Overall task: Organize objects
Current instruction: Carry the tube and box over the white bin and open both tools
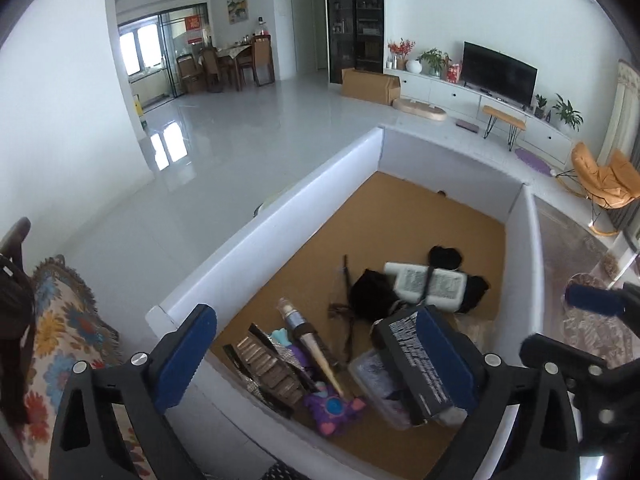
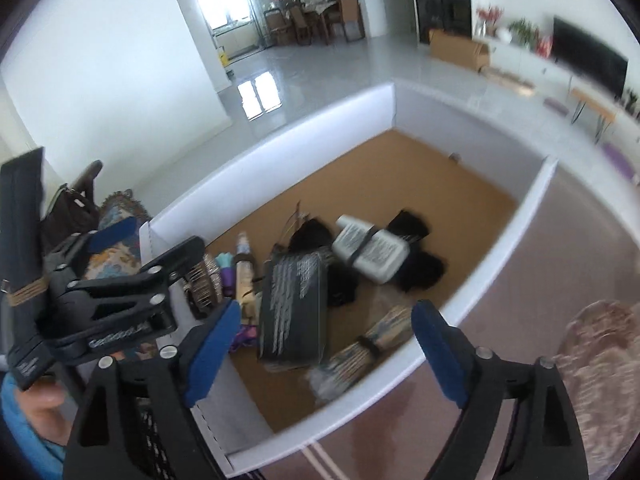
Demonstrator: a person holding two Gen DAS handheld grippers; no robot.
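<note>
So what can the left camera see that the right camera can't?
Only the left wrist view shows the orange chair, the purple toy at the near end of the box, and the left hand-held gripper wide open and empty.

Only the right wrist view shows the bundle in clear wrap by the near wall, and the right hand-held gripper open too.

Both show the white box with its brown floor, the white bottle, the black printed box and the TV.
</note>
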